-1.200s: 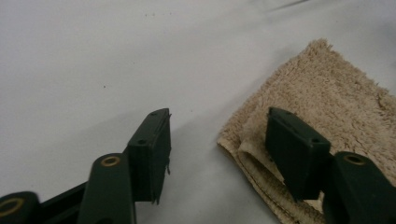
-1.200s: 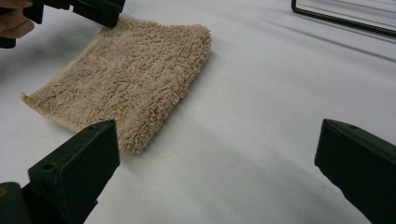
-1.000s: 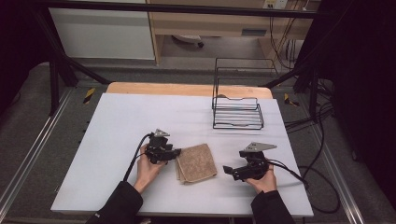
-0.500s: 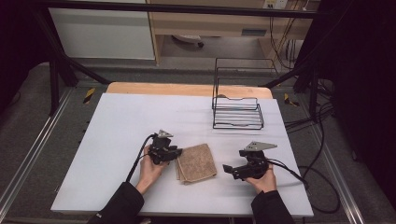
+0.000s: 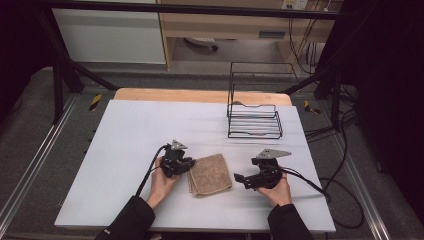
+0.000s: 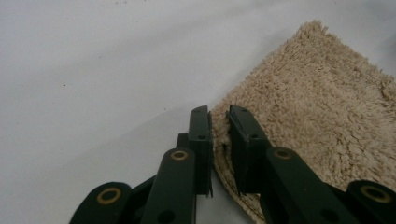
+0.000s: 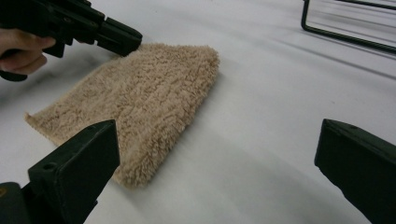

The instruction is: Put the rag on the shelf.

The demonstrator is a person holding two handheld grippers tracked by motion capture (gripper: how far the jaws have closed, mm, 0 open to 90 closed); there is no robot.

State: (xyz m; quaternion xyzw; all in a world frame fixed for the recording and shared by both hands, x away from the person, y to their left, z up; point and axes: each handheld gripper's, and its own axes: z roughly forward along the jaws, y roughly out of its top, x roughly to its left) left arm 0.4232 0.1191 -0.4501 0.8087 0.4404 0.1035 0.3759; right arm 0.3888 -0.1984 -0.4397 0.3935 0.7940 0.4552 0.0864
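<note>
The left gripper has just been closing and now pinches the folded towel's edge — the right gripper gapes empty, the lift not begun.

Right gripper, fingers wide apart, faces folded tan towel.

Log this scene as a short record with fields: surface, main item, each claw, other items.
surface: white table
main item: tan towel, folded, flat on the table between the two claws
left claw: at the towel's left edge; jaws have just been closing, towel edge between them, narrow gap left
right claw: jaws wide open, aimed at the towel from its right, nothing between them, not touching it
other items: black wire rack at the far right of the table, apart from the towel
</note>
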